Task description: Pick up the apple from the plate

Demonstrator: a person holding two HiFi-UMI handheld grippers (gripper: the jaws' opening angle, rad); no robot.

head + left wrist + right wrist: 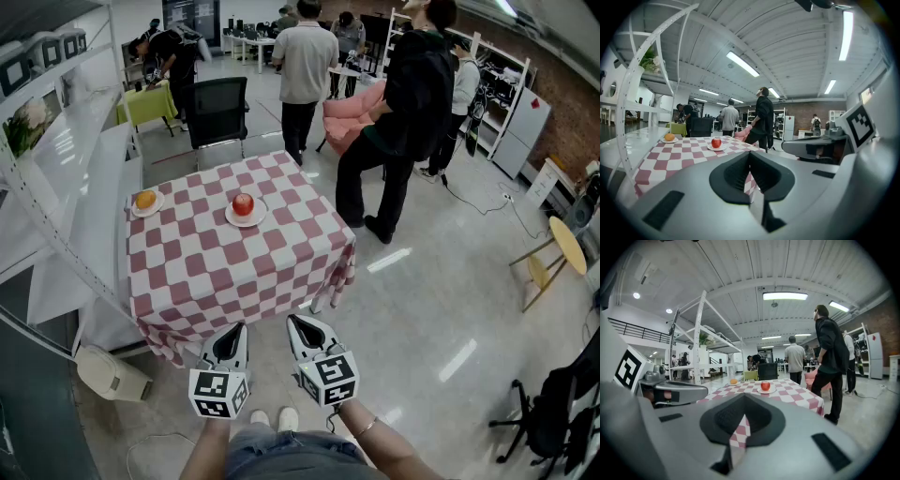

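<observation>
Reaching with left gripper [236,333] and right gripper [296,324] both closed, we risk knocking the round red apple [243,202] off its white plate [246,224].

Matt checked cloth tablecloth [234,272], glossy apple [243,203], smooth plate [246,222], shiny floor [441,281]

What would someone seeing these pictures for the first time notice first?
The red-and-white checked table fills the middle, with a red apple on a white plate near its far side and an orange at the far left corner. The left gripper and right gripper hover shut and empty at its near edge.
</observation>
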